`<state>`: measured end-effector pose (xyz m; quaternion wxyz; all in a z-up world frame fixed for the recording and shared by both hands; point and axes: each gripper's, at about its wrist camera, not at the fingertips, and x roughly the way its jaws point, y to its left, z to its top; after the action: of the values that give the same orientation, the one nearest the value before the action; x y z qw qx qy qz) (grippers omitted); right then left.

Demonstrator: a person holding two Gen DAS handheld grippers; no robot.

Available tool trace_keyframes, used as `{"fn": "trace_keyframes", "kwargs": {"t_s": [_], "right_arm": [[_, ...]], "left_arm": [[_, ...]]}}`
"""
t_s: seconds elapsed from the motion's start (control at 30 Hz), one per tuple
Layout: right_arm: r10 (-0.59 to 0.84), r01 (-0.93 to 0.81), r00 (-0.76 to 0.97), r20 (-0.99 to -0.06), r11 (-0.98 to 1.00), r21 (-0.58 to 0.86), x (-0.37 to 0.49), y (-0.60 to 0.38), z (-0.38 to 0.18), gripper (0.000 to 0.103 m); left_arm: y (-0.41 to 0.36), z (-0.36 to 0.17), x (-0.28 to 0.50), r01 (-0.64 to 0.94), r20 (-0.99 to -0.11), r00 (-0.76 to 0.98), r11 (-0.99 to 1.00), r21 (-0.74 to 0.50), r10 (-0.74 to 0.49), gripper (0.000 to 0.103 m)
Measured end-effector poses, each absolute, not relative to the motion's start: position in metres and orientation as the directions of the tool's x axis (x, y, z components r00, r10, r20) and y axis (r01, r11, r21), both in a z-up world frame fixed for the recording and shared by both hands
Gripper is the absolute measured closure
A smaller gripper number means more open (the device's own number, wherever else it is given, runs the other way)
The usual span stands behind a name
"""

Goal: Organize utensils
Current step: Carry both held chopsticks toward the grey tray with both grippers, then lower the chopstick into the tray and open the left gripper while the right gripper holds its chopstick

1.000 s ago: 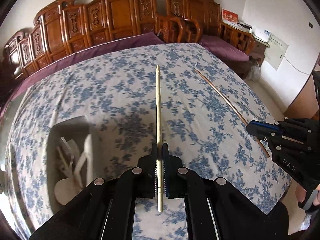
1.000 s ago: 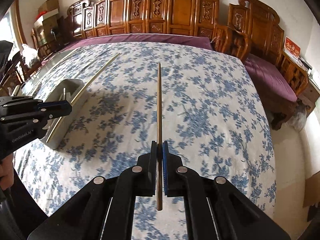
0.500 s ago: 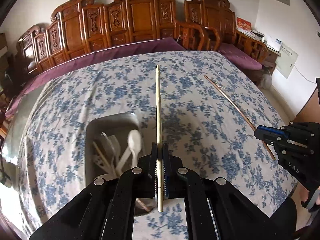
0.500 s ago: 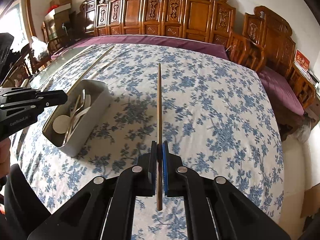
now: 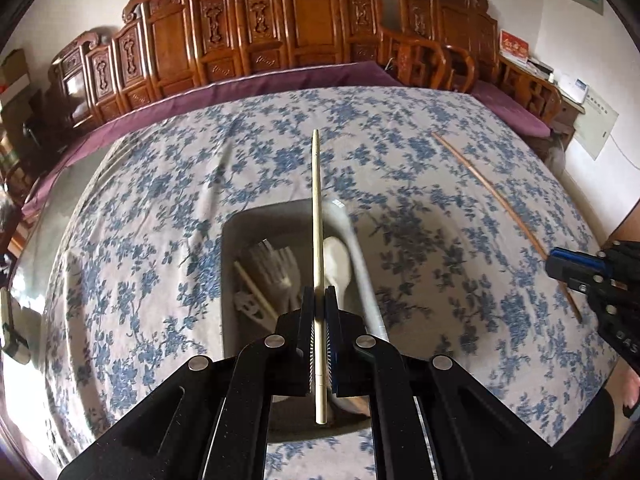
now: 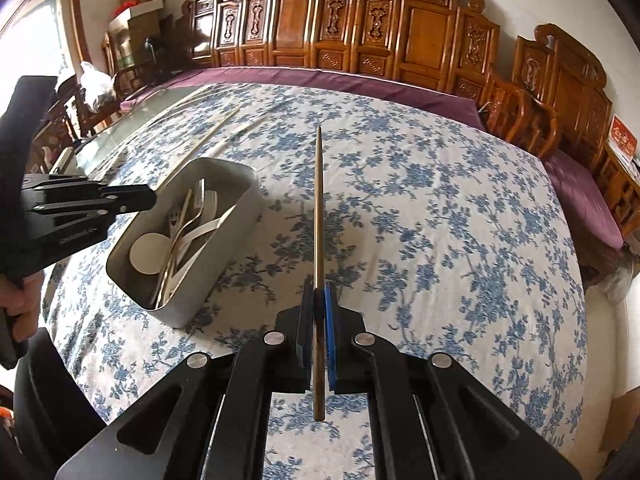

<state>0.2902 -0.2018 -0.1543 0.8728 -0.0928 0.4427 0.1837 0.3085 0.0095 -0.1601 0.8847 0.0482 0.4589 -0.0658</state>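
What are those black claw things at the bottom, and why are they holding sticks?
They are two-finger grabbers a person holds, one in each hand, each carrying a camera that looks along its fingers. One picture is from the left gripper, pinching a pale chopstick above a grey box of forks and spoons. The other is from the right gripper, pinching a brown chopstick over the flowered tablecloth. Each grabber also shows at the other picture's edge.

Blue-flowered white tablecloth [image 6: 440,208], grey bin [image 6: 224,256], pale chopstick [image 5: 317,216].
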Motion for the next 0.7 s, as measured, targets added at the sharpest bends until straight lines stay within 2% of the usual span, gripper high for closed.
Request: {"fn": "trace_keyframes", "kwargs": {"t_s": [0.33, 0.7], "right_arm": [[0.255, -0.429, 0.517, -0.817, 0.903, 0.011, 0.294, -0.182, -0.166, 0.097], [0.265, -0.45, 0.501, -0.824, 0.893, 0.014, 0.297, -0.161, -0.173, 0.097]], "left_arm": [[0.028, -0.197, 0.32, 0.148, -0.855, 0.514, 0.989, 0.009, -0.069, 0.099], [0.036, -0.214, 0.315, 0.158, -0.874, 0.479, 0.987, -0.004, -0.08, 0.098]]}}
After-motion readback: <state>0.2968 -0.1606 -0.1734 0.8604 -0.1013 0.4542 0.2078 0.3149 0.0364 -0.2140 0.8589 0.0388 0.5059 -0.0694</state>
